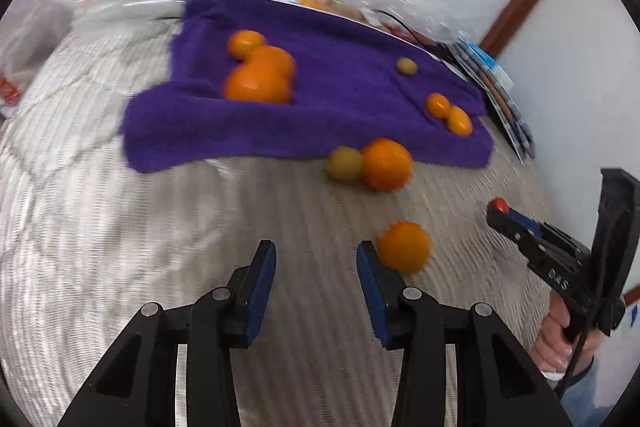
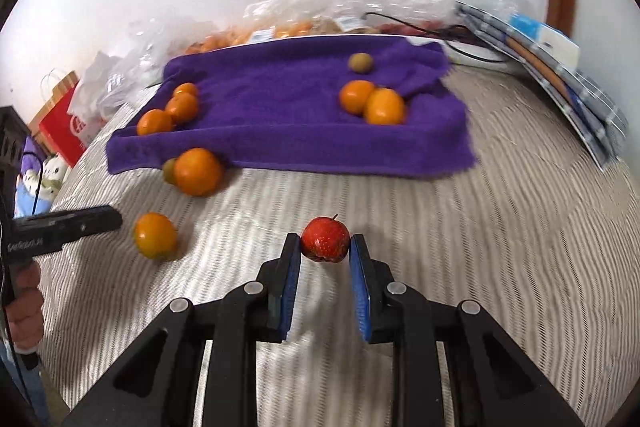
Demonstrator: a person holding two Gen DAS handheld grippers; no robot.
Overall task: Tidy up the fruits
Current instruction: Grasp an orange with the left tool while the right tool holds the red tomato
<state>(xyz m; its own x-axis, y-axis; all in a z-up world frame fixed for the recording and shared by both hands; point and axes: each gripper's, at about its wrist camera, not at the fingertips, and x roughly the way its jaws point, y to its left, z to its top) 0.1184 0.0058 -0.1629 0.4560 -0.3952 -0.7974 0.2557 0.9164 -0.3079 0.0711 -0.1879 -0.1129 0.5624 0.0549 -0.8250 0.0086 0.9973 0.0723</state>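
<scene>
Ribbed bedcover (image 2: 460,227): right fingers (image 2: 325,247) clamp a red fruit (image 2: 325,239); left fingers (image 1: 316,259) apart, empty.

The right gripper (image 2: 325,247) points steeply downward, its two blue pads (image 2: 294,283) closed on a small red fruit (image 2: 324,239) pinched right at the fingertips. A hand (image 1: 560,341) wraps its handle from below. The left gripper (image 1: 316,255) also tilts steeply downward, its jaws parted with nothing between the pads (image 1: 262,291). A hand (image 2: 26,311) grips its handle. Each gripper shows at the edge of the other's view, the two held side by side and apart.
</scene>
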